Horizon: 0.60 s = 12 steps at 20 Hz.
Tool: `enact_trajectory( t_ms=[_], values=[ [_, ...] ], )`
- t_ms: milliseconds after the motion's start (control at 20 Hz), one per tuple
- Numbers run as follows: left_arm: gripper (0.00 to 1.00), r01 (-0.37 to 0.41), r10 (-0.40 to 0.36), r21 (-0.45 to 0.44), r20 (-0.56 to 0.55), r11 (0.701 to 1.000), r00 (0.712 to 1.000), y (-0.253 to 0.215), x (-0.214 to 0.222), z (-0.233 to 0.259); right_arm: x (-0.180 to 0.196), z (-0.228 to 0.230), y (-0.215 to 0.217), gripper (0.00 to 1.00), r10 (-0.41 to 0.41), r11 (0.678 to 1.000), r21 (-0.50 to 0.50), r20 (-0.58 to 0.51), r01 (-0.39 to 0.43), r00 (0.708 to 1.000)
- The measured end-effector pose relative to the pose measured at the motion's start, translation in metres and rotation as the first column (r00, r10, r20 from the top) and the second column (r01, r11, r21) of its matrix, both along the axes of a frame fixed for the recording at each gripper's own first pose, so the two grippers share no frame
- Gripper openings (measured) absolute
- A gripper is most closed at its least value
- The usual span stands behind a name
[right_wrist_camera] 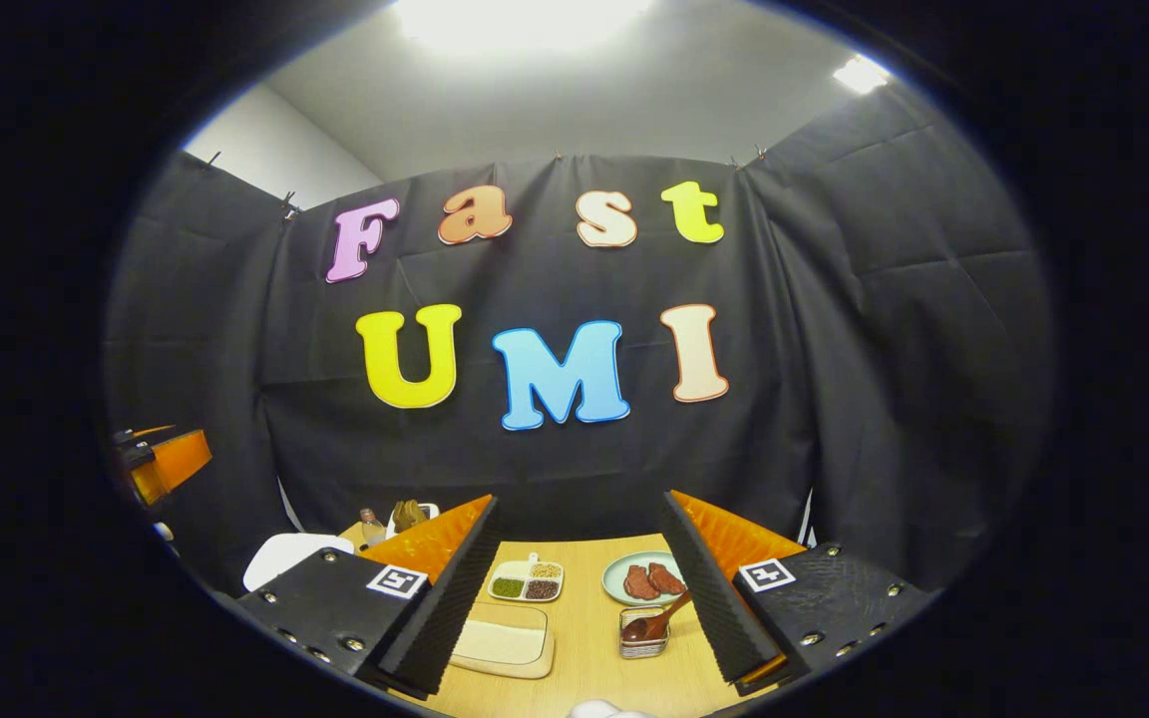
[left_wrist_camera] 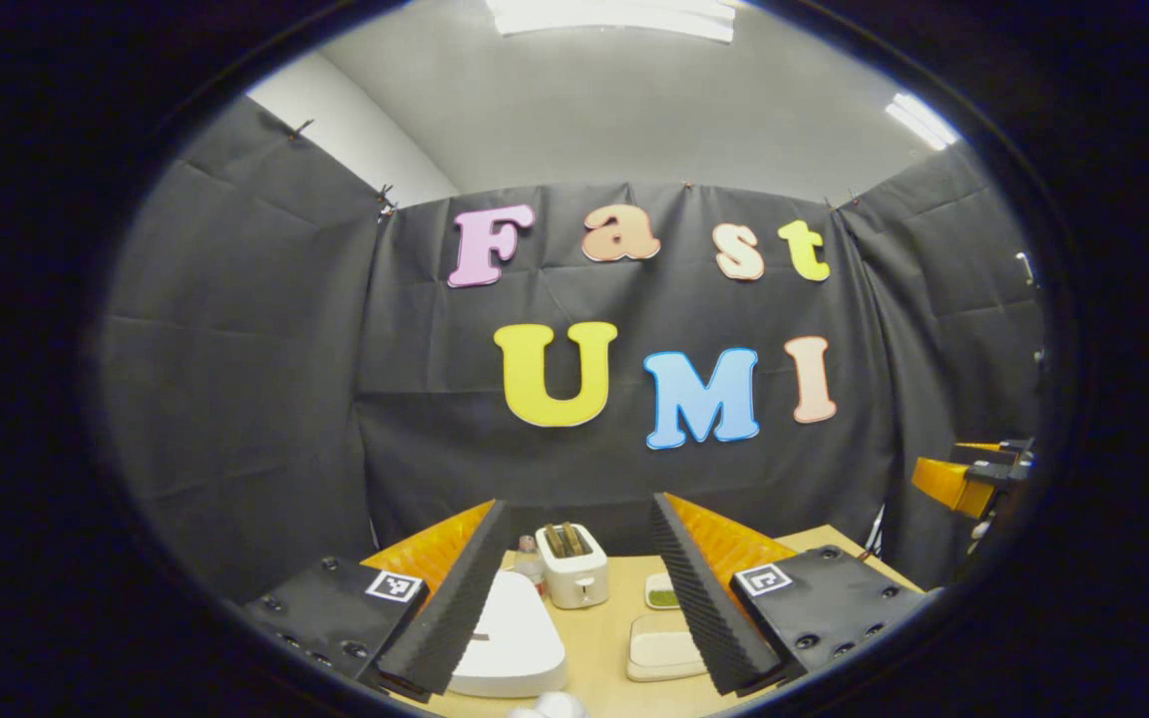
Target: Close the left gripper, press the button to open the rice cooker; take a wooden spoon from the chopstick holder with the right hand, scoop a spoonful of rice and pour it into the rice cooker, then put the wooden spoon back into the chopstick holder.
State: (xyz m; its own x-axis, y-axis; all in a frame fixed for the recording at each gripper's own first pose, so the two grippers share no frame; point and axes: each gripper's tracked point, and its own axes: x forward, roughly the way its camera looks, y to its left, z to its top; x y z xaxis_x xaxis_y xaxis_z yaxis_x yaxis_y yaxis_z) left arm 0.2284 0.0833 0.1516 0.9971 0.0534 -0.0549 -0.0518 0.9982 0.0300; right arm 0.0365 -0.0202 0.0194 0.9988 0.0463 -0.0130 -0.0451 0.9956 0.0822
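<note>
Rice cooker [left_wrist_camera: 510,638] sits lid-down on the table [left_wrist_camera: 599,638] between the left gripper [left_wrist_camera: 574,598]'s spread fingers; right gripper [right_wrist_camera: 574,598] gapes empty, wooden spoon [right_wrist_camera: 656,620] near. Pressing with fingers apart risks straddling the button.

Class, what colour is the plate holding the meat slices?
Pale green plate, seen best in the right gripper view.

The rice cooker [left_wrist_camera: 513,638] is half hidden behind a finger, the sectioned dish [left_wrist_camera: 662,592] too (contents too small to tell).
</note>
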Motion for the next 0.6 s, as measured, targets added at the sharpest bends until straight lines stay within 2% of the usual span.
enact_trajectory(
  t_ms=[600],
  values=[
    [1.00,0.008,-0.008,0.001,-0.011,1.000,1.000,0.0042,-0.0024,-0.0012,-0.0100,0.0075,0.0007,0.98,-0.003,1.000,-0.026,0.001,0.003,1.000]
  ],
)
